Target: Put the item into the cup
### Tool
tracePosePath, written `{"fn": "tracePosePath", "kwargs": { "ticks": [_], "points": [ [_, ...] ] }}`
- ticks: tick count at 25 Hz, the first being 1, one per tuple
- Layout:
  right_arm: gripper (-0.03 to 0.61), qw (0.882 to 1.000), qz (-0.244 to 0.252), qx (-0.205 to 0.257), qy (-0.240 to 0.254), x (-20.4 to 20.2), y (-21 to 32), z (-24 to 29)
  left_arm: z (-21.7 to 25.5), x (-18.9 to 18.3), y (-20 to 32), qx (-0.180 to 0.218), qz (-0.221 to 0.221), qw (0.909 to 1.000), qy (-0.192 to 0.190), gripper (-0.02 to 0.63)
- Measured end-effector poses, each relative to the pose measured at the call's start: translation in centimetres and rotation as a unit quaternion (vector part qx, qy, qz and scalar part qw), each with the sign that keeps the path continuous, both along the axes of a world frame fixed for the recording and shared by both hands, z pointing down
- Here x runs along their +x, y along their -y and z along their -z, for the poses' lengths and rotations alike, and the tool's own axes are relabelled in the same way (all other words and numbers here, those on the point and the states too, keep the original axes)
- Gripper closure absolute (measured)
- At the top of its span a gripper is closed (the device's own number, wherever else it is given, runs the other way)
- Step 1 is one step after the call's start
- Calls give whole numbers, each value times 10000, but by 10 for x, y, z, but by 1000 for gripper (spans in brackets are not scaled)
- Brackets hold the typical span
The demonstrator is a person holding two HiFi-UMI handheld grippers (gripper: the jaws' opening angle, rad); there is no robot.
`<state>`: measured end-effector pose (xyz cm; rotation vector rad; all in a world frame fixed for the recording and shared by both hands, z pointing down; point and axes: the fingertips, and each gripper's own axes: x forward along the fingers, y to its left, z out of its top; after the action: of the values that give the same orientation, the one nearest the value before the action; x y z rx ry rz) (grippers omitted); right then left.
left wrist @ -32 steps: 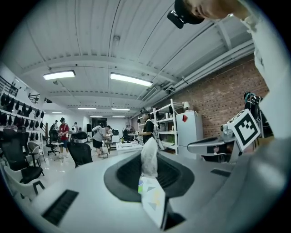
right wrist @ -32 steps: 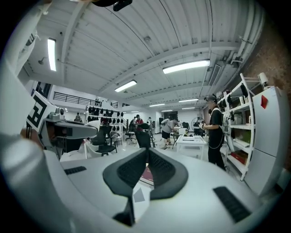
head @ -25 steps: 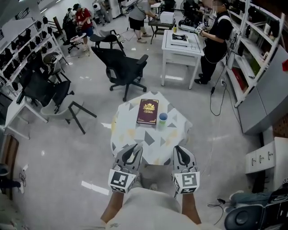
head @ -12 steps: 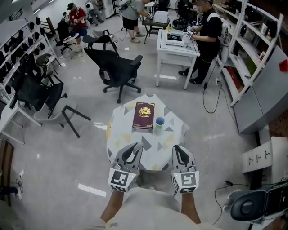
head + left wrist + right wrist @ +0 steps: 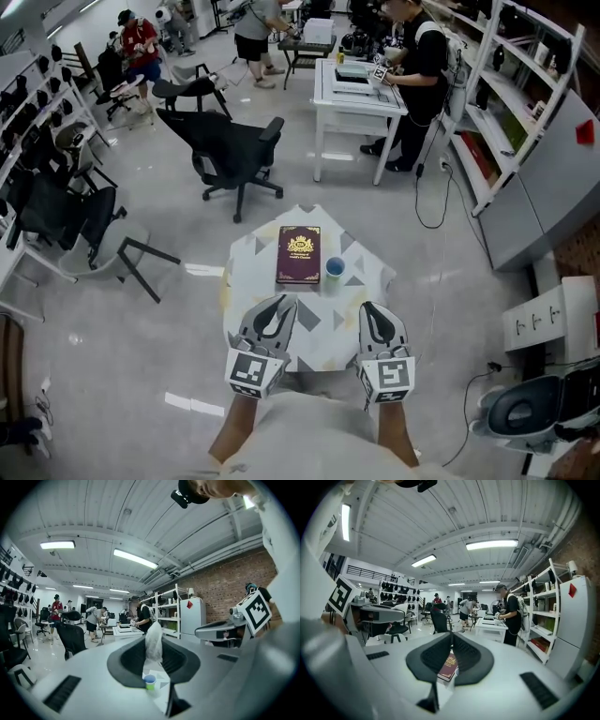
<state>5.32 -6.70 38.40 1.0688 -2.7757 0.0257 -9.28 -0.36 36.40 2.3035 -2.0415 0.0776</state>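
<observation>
A small table with a patterned cloth (image 5: 253, 281) stands just ahead of both grippers. On it a dark red book (image 5: 298, 255) lies beside a small blue-and-green cup (image 5: 334, 271), which is upright to the book's right. My left gripper (image 5: 277, 307) hangs over the table's near left part, shut on a whitish, translucent packet (image 5: 153, 645). The cup (image 5: 150, 681) shows below that packet in the left gripper view. My right gripper (image 5: 373, 312) is over the near right edge, its jaws closed together with nothing in them; in the right gripper view (image 5: 451, 637) the book (image 5: 447, 665) lies beyond.
A black office chair (image 5: 230, 155) stands beyond the table and a tipped chair (image 5: 112, 239) lies at the left. A white desk (image 5: 354, 89) with a person (image 5: 412, 66) is at the back, shelving (image 5: 511, 103) runs along the right, and another black chair (image 5: 525, 422) sits at the near right.
The whole scene has slid down the head view as I moved forward towards the table. Both grippers came along side by side, the left still holding the packet.
</observation>
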Motion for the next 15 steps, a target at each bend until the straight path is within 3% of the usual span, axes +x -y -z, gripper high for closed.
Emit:
{"fn": "tracePosePath", "kwargs": {
  "ticks": [15],
  "points": [
    [557, 9988, -339, -117, -333, -63, 26, -4, -10, -71, 41, -81, -377, 9989, -273, 546]
  ]
}}
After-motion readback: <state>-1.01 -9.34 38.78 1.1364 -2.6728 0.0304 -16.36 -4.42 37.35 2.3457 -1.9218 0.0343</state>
